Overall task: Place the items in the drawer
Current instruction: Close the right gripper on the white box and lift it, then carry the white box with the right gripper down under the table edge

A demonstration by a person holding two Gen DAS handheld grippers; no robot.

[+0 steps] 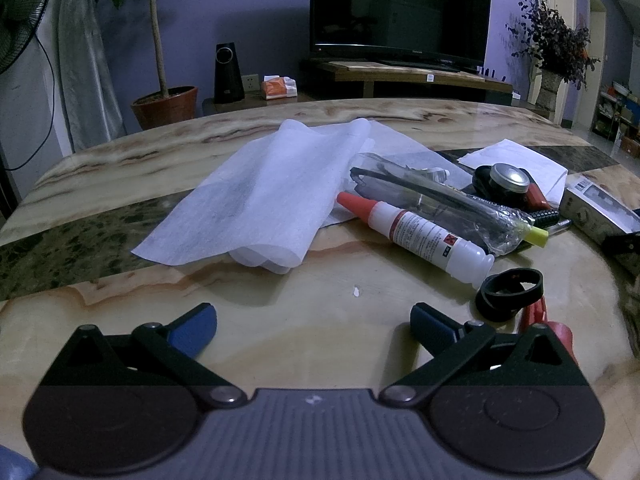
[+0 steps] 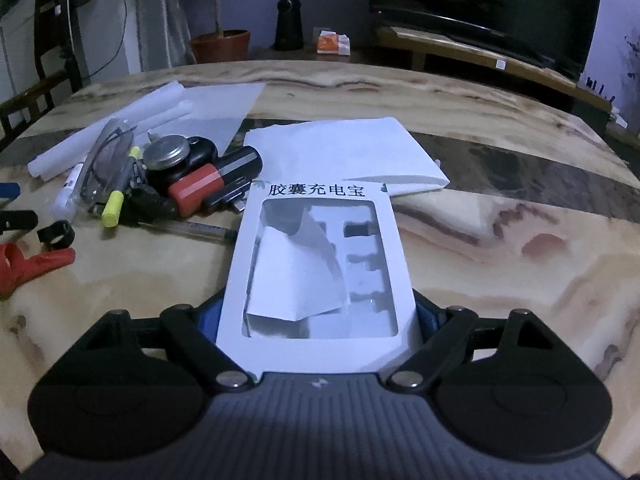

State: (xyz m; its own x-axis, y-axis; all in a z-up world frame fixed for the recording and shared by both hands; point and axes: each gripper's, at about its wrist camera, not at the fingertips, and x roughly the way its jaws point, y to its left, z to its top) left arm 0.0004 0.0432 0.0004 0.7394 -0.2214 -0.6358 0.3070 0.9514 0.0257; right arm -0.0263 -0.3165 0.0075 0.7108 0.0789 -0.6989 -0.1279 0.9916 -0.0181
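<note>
While no drawer shows in either view, you cannot judge how many items already lie in one; what the pictures settle is that plenty sits out on the surface (image 1: 280, 344).

Largest ahead of your left claw (image 1: 314, 330) is the white sheet (image 1: 256, 196), lying rumpled straight in front and a little to its left. That claw stands spread wide with nothing between its blue pads (image 1: 192, 330), hovering low over bare stone.

Your right claw (image 2: 318, 316) is pinching the white windowed box (image 2: 320, 264) by its two long sides; the box juts forward from the claw, with folded paper visible behind its window. Whether it rests on the surface or is lifted clear, I cannot tell. Just beyond the box's far end lies a white envelope (image 2: 352, 152).

Ahead and to the left of the right claw is the heap of small things: a red-and-black cylinder (image 2: 216, 184), a round metal tin (image 2: 166, 154), a yellow-capped marker (image 2: 114, 206), and a pen (image 2: 192, 230) near the box's left edge. From the left claw's view, the glue bottle (image 1: 416, 230) with its orange cap lies ahead to the right, a clear packet (image 1: 436, 200) just behind it, and black rubber rings (image 1: 508, 292) nearest the claw's right pad.

In my judgement the box is the item in hand, and the heap remains to be stowed.
</note>
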